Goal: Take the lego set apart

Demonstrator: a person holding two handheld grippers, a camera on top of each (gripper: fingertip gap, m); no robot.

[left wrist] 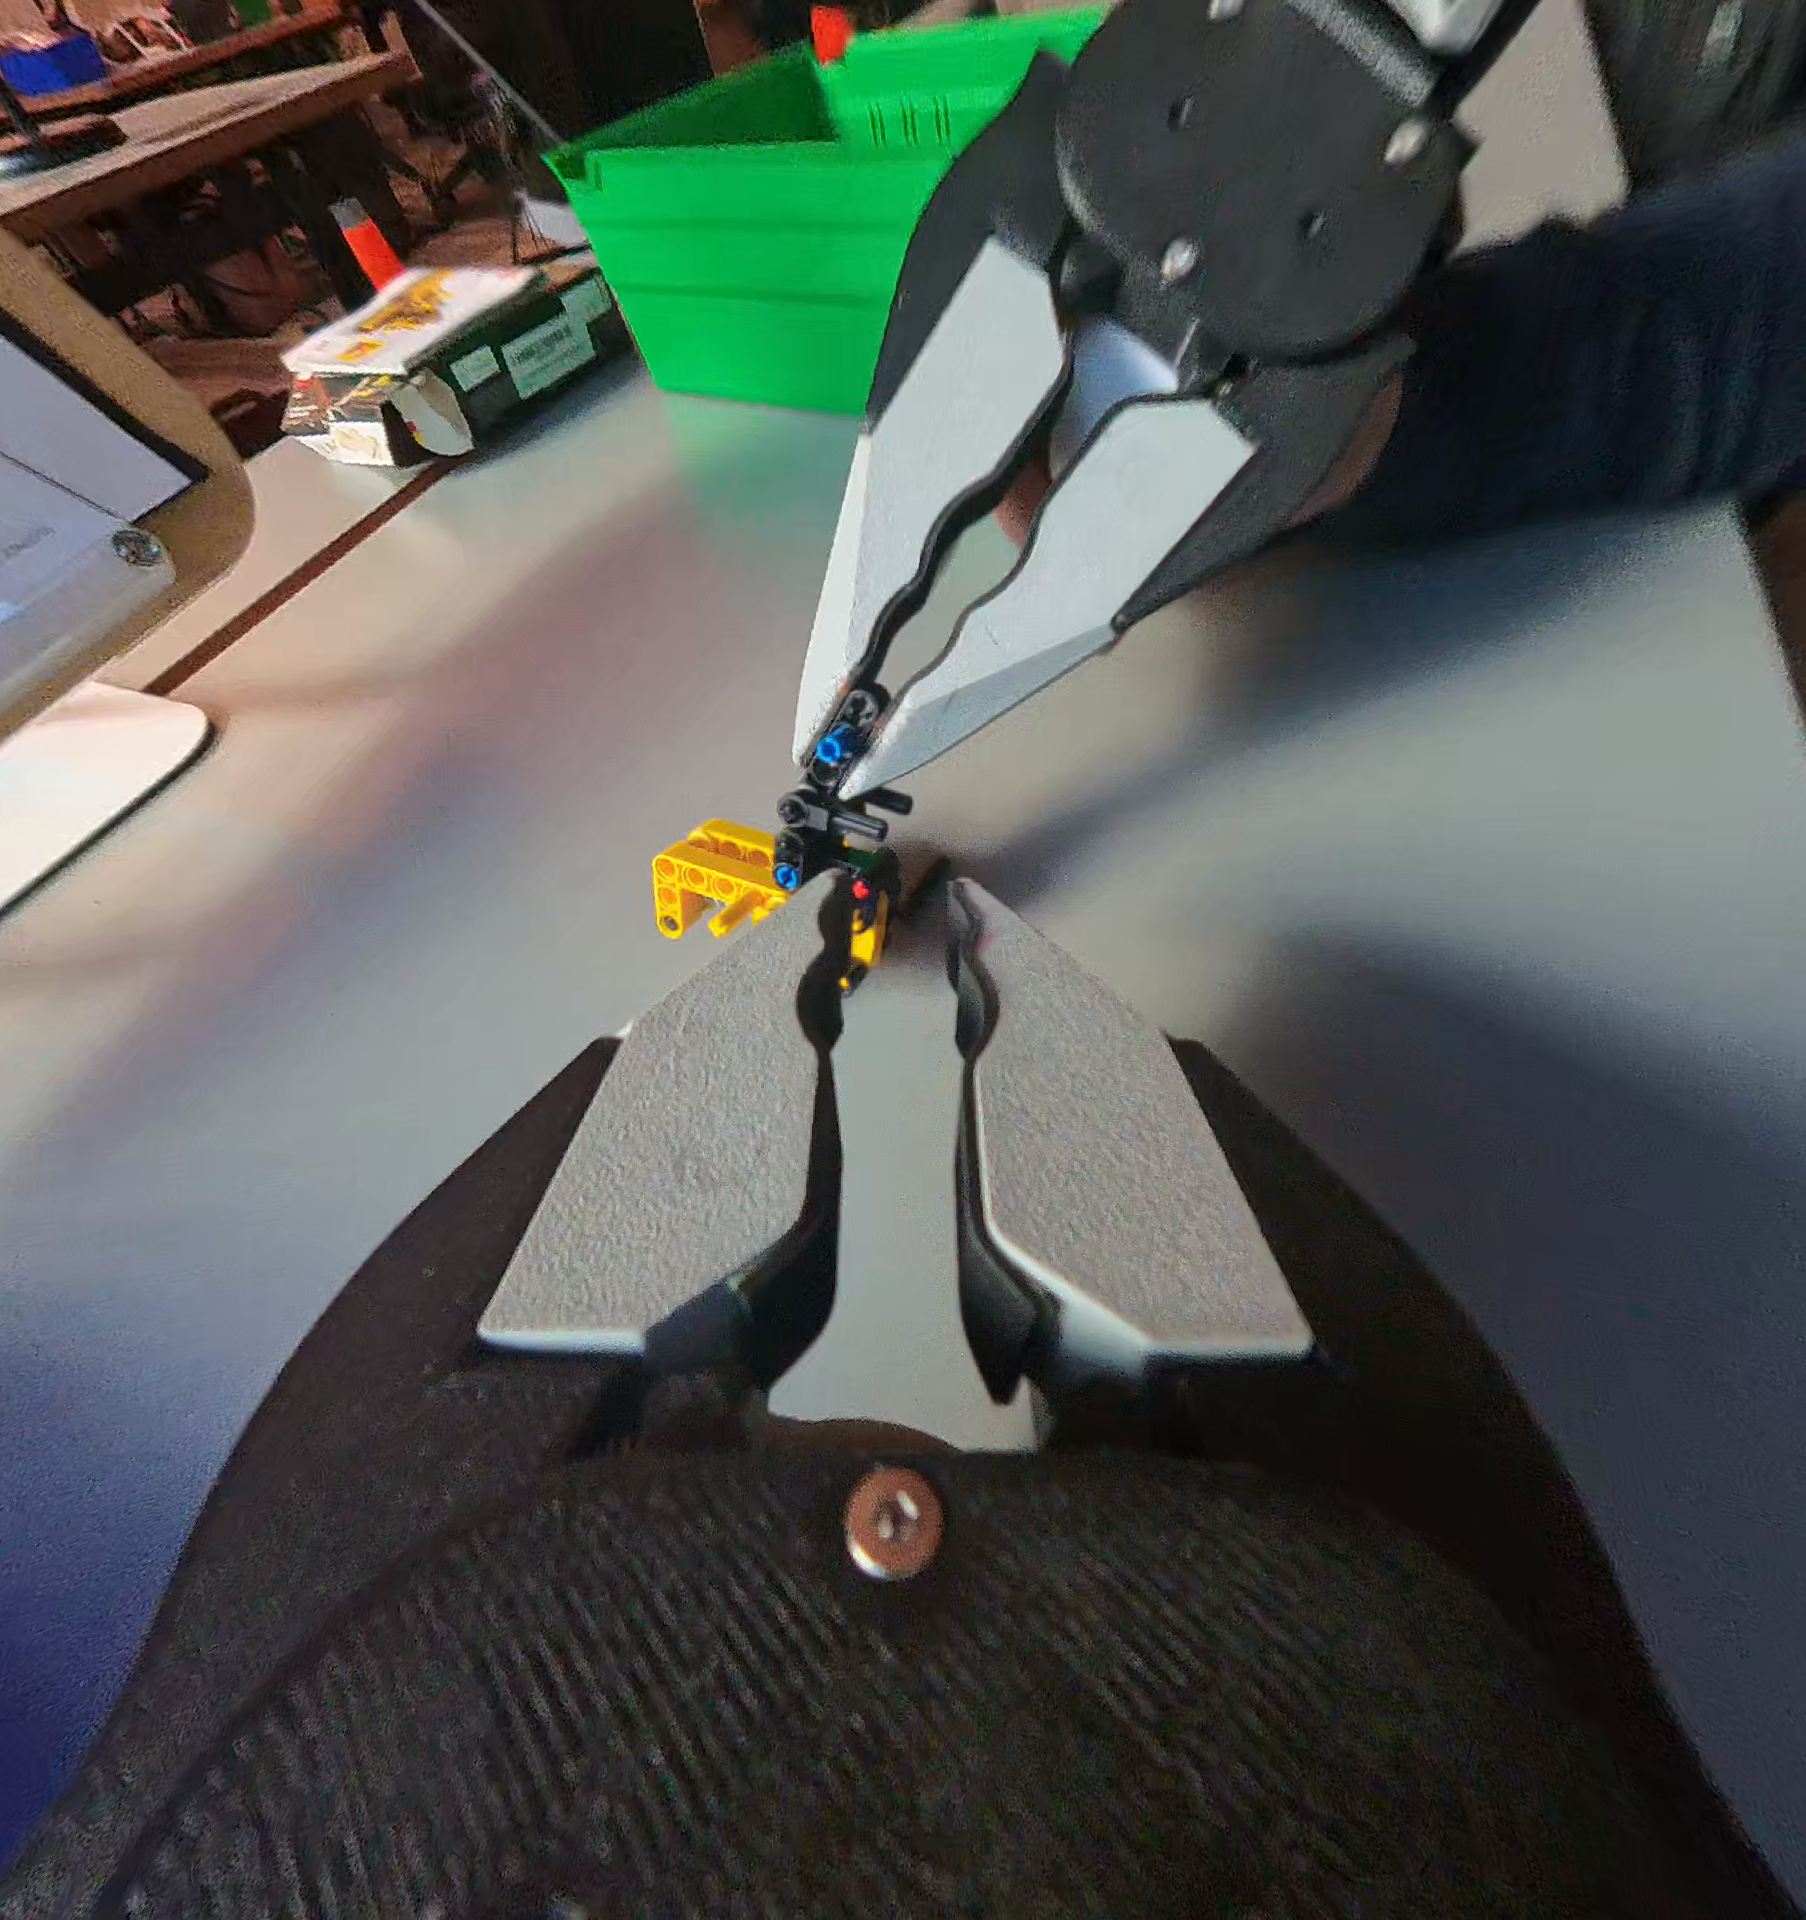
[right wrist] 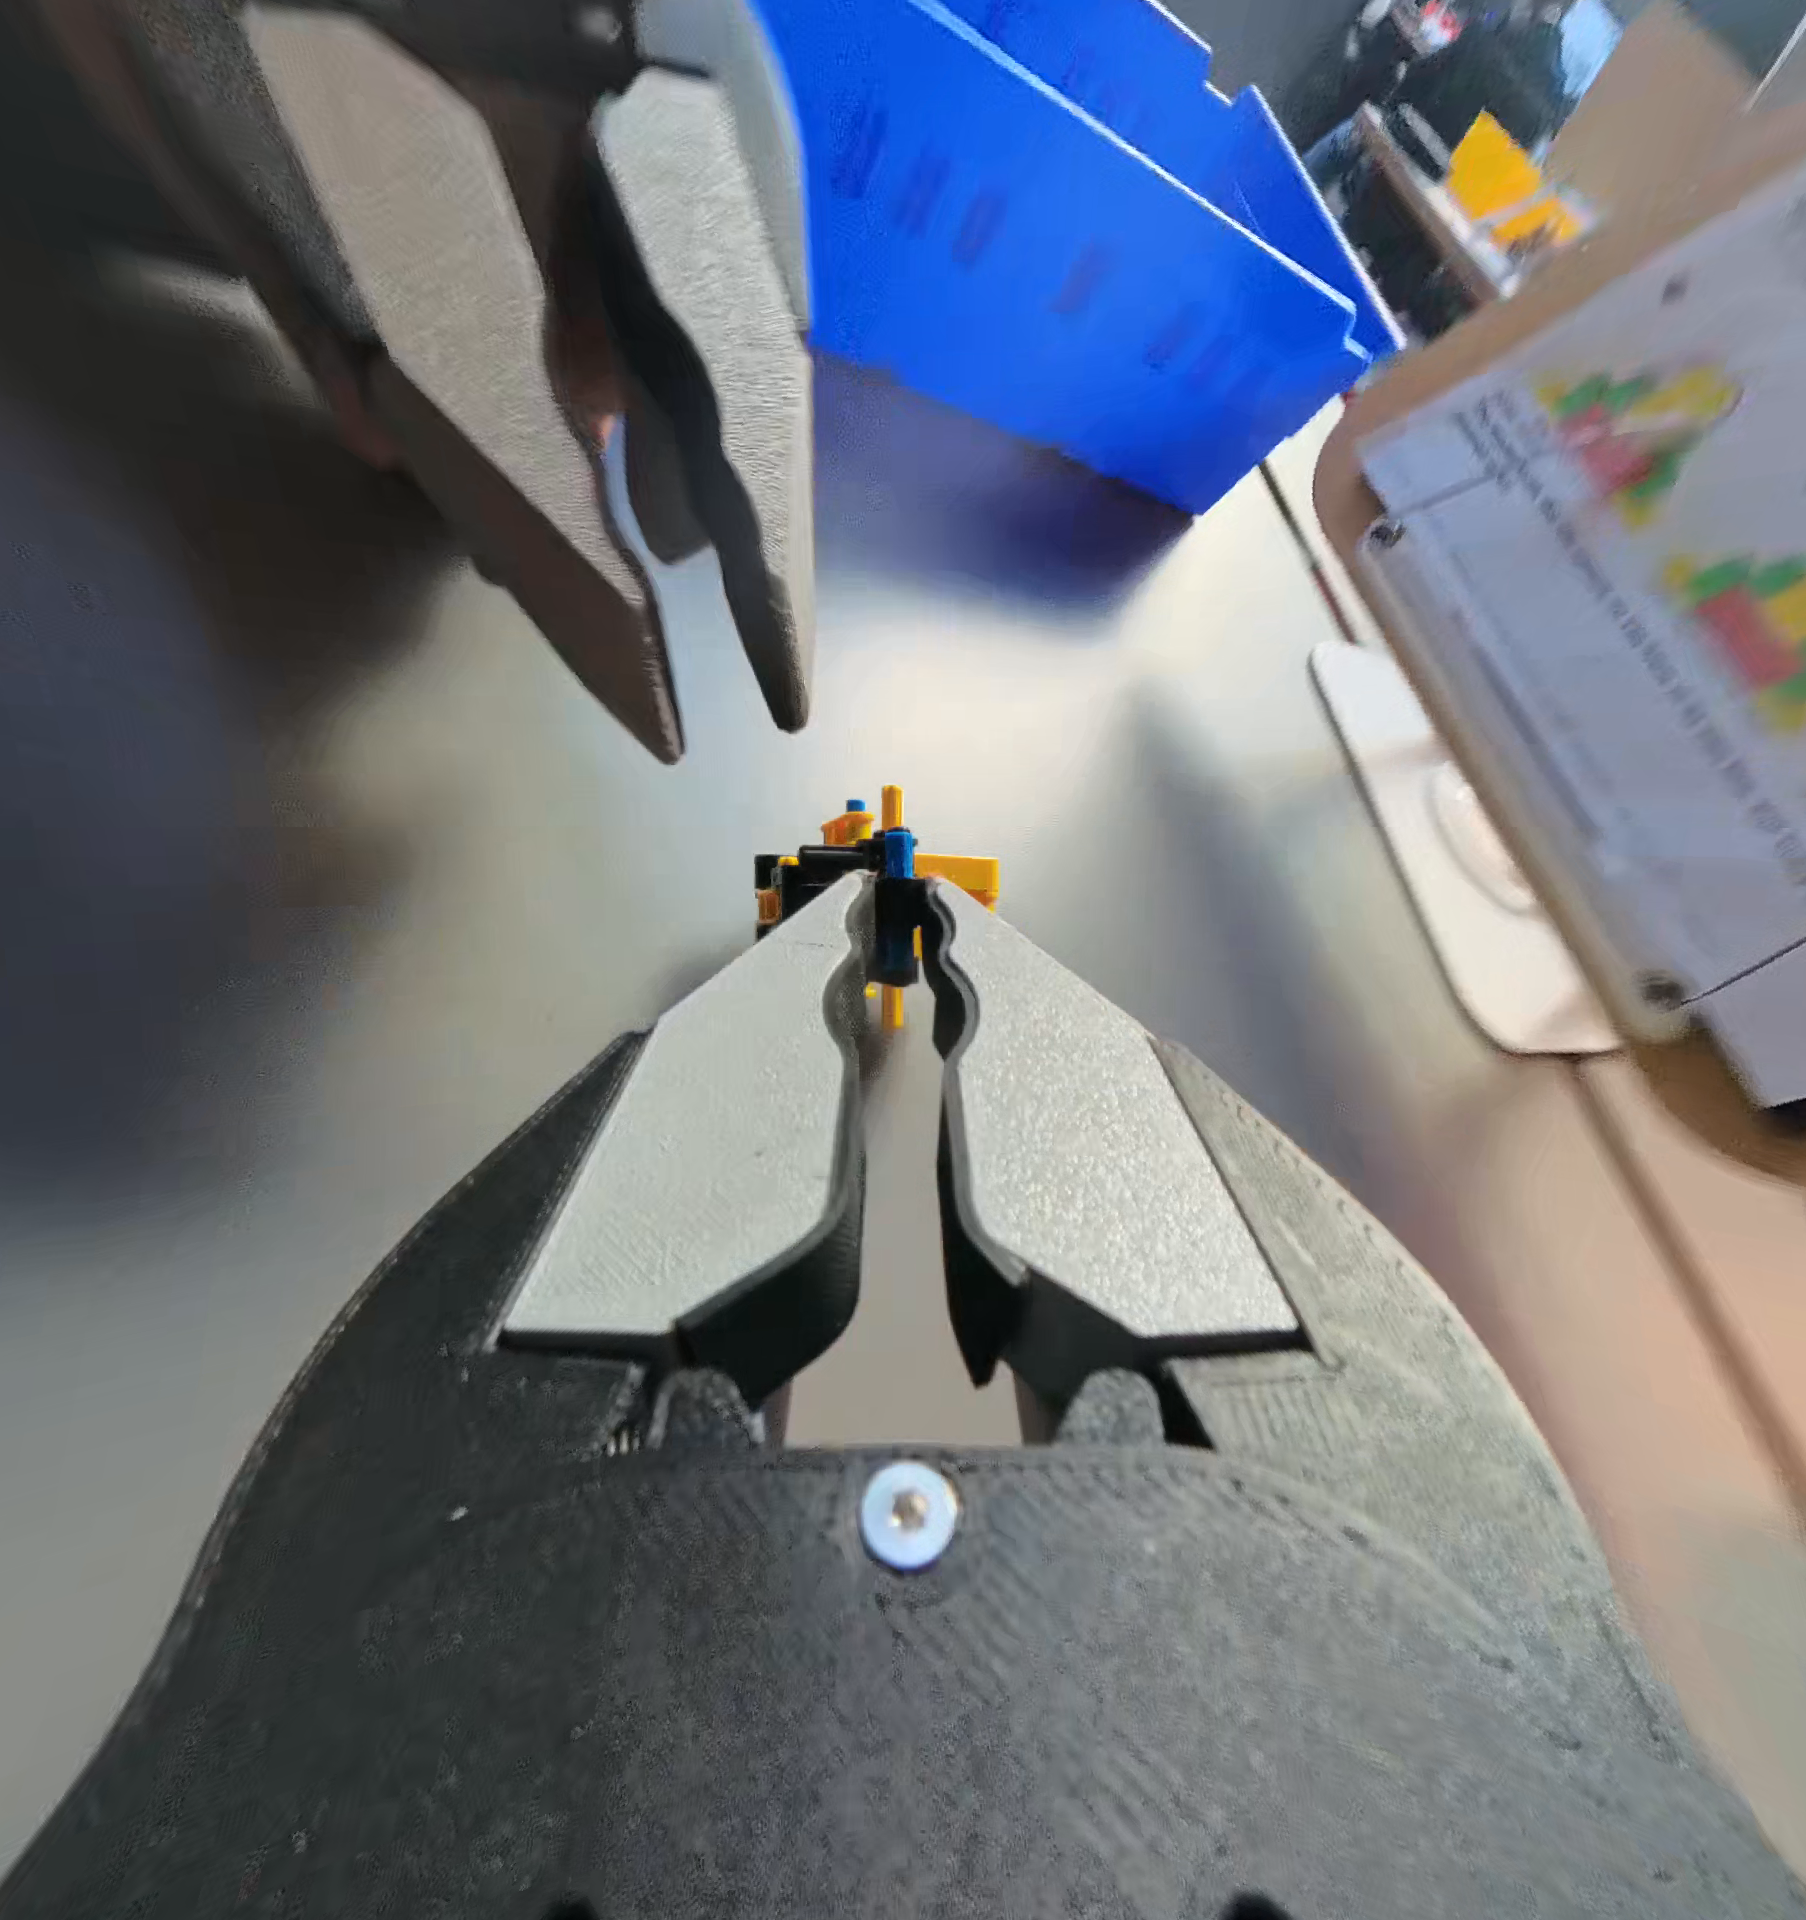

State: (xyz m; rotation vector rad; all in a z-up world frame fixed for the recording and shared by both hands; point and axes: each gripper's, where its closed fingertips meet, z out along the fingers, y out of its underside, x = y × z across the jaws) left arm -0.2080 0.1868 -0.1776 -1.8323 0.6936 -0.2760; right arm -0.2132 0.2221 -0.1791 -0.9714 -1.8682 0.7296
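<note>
- My right claw (right wrist: 894, 891) is closed on a thin black bar (right wrist: 894, 935) with blue pins in it. I squeeze it tight so I can pull it away.
- That black bar sticks up from the lego set (left wrist: 774, 878), a small yellow and black thing. It looks still joined at the bottom end.
- My left claw (left wrist: 883, 899) is open, with a gap between its tips. The lego set sits right at those tips, and I cannot tell if they touch it.
- I think the left claw is there to hold the yellow part (left wrist: 707, 878) down while the right one pulls. It needs to close first.
- The lego set is in the middle of the grey table (left wrist: 411, 831), with room around it, so loose bits will not get lost.
- A green bin (left wrist: 764, 260) stands far back on one side and a blue bin (right wrist: 1065, 301) on the other. Maybe the loose parts go in there.
- A flat box with a booklet (left wrist: 442, 343) lies near the green bin.
- A stand with a picture sheet (right wrist: 1657, 623) is at the table edge.
</note>
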